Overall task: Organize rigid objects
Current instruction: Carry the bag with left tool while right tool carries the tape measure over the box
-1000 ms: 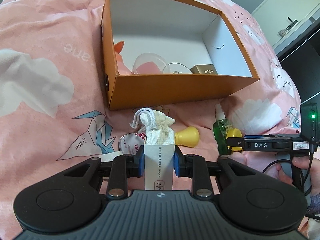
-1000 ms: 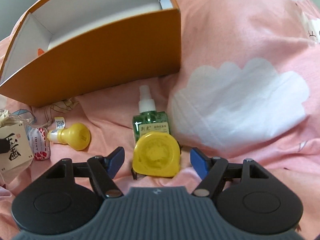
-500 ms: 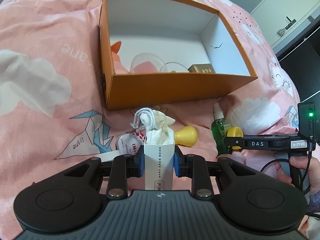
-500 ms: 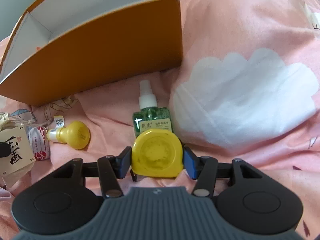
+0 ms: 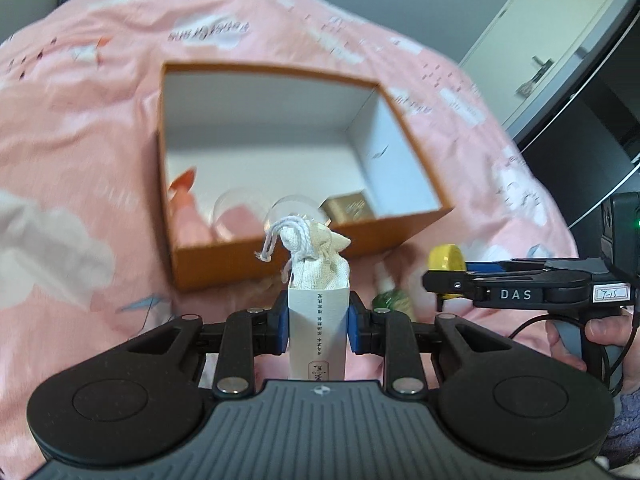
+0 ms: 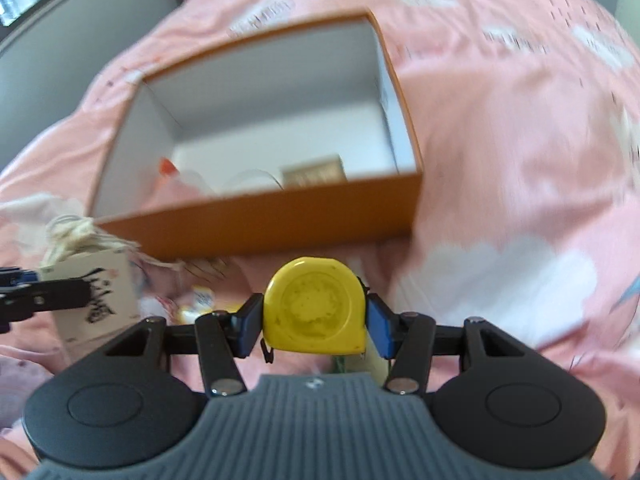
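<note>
My left gripper is shut on a cloth drawstring pouch in a white paper sleeve, held above the pink bedspread in front of the orange box. My right gripper is shut on a yellow tape measure, lifted off the bed. In the left wrist view the tape measure and the right gripper appear at the right. In the right wrist view the pouch hangs at the left. The orange box lies open ahead, holding a gold box, clear round things and a pink item.
A green spray bottle lies on the bedspread between the two grippers, partly hidden. A yellow bulb-shaped item lies blurred below the left side. A person's hand holds the right gripper's handle. A dark cabinet and white door stand at the far right.
The right jaws closed on the yellow tape measure, then lifted it off the bed. The left gripper rose with the pouch. The box interior now shows more from above.
</note>
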### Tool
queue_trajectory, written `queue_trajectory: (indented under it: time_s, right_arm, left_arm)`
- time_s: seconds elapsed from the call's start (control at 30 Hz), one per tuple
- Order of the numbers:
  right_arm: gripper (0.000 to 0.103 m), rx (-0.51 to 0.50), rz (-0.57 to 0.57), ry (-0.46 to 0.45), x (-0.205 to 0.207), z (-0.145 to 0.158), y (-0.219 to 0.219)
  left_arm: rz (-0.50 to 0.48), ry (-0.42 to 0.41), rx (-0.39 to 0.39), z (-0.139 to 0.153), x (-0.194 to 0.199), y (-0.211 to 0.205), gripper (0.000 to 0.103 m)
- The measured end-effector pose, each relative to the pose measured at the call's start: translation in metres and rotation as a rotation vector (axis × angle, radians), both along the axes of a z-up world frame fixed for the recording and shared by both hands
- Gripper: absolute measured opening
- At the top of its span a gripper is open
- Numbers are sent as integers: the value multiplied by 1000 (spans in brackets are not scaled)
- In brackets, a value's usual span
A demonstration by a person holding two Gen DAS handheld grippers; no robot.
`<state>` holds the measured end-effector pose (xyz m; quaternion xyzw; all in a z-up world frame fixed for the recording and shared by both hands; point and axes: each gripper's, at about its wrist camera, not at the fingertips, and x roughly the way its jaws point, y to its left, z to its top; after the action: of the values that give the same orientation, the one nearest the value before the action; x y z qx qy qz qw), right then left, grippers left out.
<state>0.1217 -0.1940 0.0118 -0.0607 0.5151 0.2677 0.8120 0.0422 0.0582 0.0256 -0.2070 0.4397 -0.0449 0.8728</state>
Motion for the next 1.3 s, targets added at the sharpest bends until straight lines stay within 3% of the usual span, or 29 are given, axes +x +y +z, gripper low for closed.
queue_trajectory:
  time_s: [0.37, 0.67, 0.87, 1.07, 1.3]
  right_arm:
    - [54, 84, 132, -154, 8, 65, 31]
    - [54, 103, 152, -161, 41, 73, 54]
    - [54, 102, 126, -118, 77, 53, 74]
    - [54, 85, 118, -85, 98, 33, 92]
    - [54, 69, 130, -53, 111, 13, 107]
  left_arm:
    - [13, -146, -45, 40, 23, -6, 31]
    - [51, -194, -41, 42, 65, 14, 31]
    - [54, -137, -3, 23, 109, 47, 31]
    - [70, -14, 47, -15, 151, 77, 31]
    - [42, 64, 48, -57, 177, 79, 31]
